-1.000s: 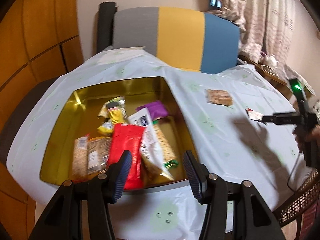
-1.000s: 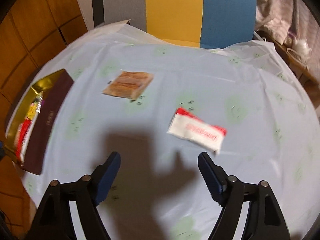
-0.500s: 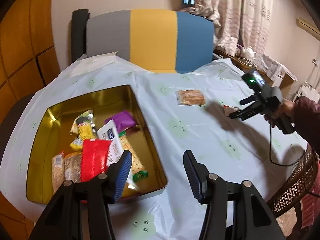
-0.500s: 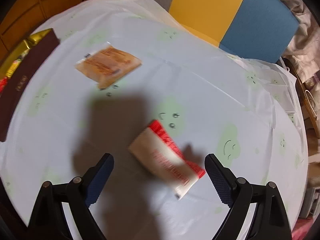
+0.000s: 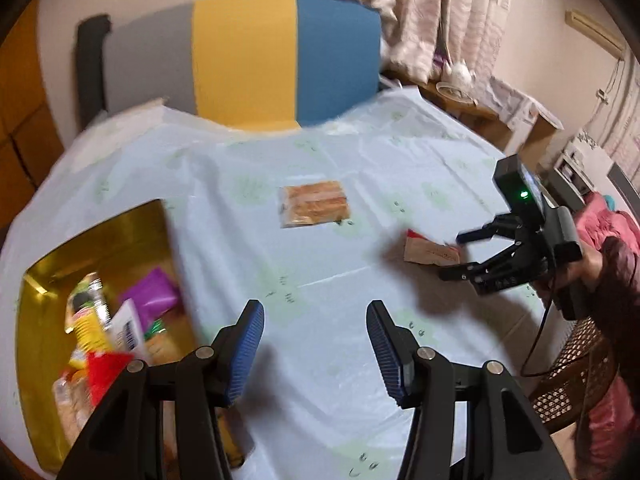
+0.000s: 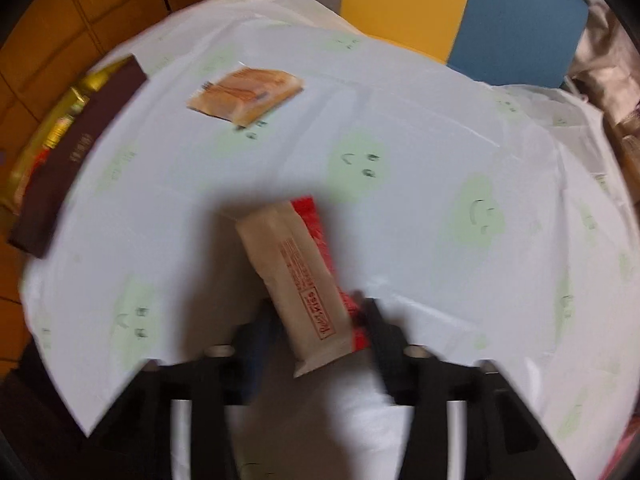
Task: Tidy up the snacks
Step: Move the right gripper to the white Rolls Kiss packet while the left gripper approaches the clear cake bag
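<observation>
Tabletop getting cleared: right gripper (image 6: pixel 316 320) fingers closing around white-red snack bar (image 6: pixel 298 280), long axis pointing away; left gripper (image 5: pixel 316 344) half-open, empty.

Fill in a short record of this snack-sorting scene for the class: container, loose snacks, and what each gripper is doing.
container: gold tin, several snacks inside
loose snacks: orange packet and white-and-red packet, both on the tablecloth
left gripper: open, holding nothing, above bare cloth
right gripper: open, jaws just closing either side of the white-and-red packet, not yet pressing it
</observation>
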Action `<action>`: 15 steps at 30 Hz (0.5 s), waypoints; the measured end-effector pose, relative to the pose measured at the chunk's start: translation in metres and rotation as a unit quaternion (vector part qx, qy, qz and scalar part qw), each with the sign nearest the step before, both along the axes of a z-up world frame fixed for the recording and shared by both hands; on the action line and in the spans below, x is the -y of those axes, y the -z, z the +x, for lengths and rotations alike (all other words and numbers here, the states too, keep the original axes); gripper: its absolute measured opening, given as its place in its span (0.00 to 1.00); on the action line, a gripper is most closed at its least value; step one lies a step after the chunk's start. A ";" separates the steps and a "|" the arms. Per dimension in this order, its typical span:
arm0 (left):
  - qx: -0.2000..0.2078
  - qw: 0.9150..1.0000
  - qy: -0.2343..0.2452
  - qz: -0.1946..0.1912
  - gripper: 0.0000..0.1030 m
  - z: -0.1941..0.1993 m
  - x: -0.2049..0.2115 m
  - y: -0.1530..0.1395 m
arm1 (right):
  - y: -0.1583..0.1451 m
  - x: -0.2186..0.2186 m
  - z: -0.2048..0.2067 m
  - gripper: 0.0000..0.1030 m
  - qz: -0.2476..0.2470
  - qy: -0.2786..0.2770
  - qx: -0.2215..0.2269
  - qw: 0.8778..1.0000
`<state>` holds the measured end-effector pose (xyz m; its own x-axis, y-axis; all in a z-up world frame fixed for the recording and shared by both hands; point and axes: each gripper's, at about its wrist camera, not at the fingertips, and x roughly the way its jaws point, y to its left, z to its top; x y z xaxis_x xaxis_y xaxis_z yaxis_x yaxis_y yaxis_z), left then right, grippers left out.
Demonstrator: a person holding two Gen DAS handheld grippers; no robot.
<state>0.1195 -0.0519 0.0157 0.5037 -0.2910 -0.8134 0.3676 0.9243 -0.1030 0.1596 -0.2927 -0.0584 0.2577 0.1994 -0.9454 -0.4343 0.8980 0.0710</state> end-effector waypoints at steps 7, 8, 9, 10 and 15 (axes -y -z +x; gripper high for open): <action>-0.010 0.990 0.113 0.085 0.74 0.061 0.045 0.010 | -0.009 0.000 0.005 0.86 0.025 0.009 0.019 0.999; -0.011 0.988 0.124 0.097 0.74 0.070 0.048 0.013 | -0.008 -0.001 0.006 0.86 0.022 0.004 0.018 1.000; -0.012 0.984 0.138 0.114 0.74 0.079 0.053 0.017 | -0.006 -0.005 0.006 0.86 0.018 -0.004 0.017 1.000; -0.012 0.980 0.154 0.128 0.74 0.089 0.057 0.020 | -0.007 -0.009 0.005 0.86 0.015 -0.010 0.017 1.000; -0.040 0.967 0.202 0.149 0.74 0.133 0.066 0.039 | 0.005 -0.024 0.001 0.77 -0.002 -0.035 0.013 0.999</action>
